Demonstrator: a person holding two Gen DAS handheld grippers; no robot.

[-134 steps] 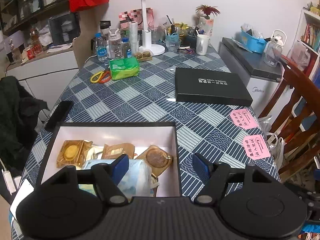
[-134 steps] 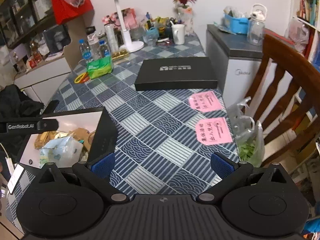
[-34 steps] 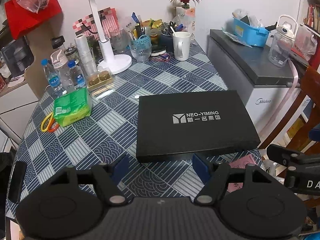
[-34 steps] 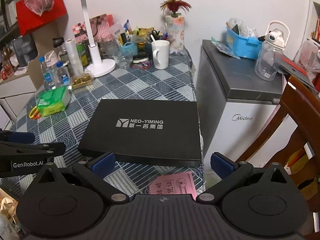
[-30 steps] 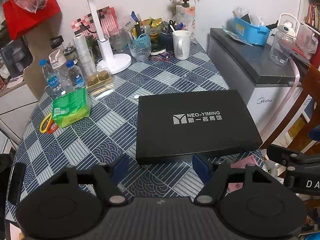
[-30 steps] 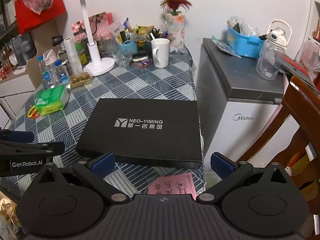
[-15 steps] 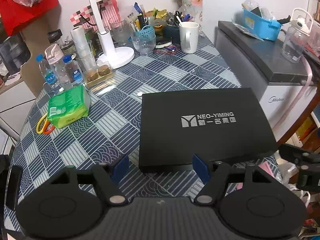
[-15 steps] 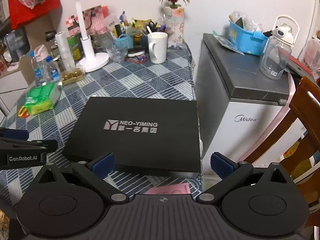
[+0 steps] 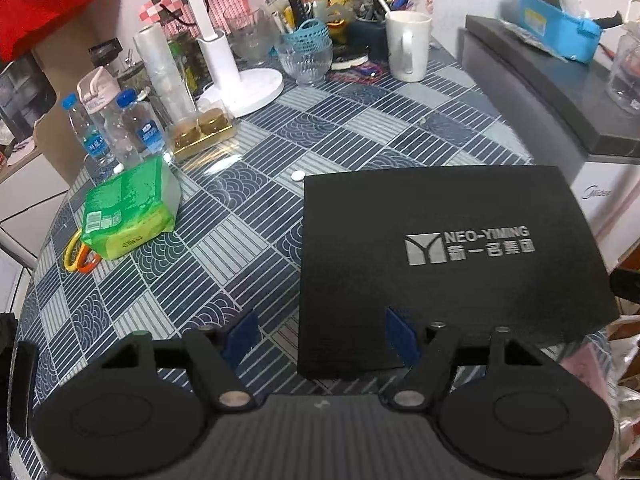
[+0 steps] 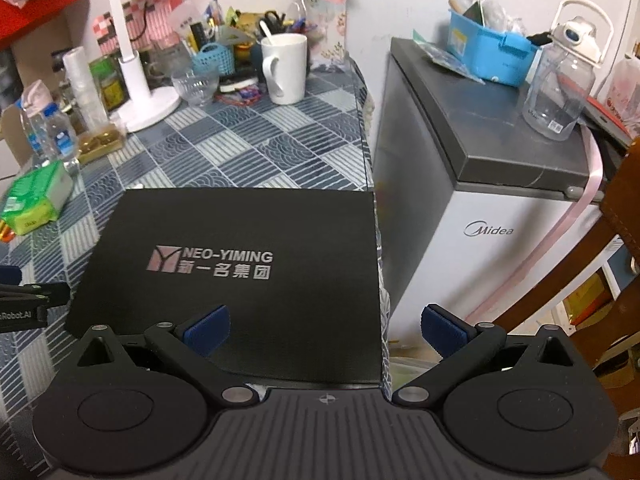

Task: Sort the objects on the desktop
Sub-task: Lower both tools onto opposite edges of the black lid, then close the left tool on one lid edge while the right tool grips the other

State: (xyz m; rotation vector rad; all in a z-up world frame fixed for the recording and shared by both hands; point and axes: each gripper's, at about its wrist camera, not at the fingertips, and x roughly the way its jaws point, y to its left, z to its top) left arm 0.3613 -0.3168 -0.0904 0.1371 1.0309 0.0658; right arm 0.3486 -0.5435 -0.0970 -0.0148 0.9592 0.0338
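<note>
A flat black box lid (image 9: 440, 248) with silver NEO-YIMING lettering lies on the patterned table near its right edge; it also shows in the right wrist view (image 10: 240, 264). My left gripper (image 9: 320, 338) is open and straddles the lid's near left corner. My right gripper (image 10: 324, 330) is open and straddles the lid's near right corner. Neither holds anything. The left gripper's side shows at the left edge of the right wrist view (image 10: 24, 300).
A green packet (image 9: 128, 212) and orange-yellow scissors (image 9: 80, 256) lie at the left. Bottles (image 9: 140, 128), a white lamp base (image 9: 248, 88), a glass bowl (image 9: 306, 60) and a white mug (image 9: 408, 46) crowd the back. A grey-topped Midea freezer (image 10: 492, 184) and wooden chair (image 10: 616, 216) stand right.
Both grippers have moved forward and down onto the lid's near edge. The open box of snacks seen earlier has left the view.
</note>
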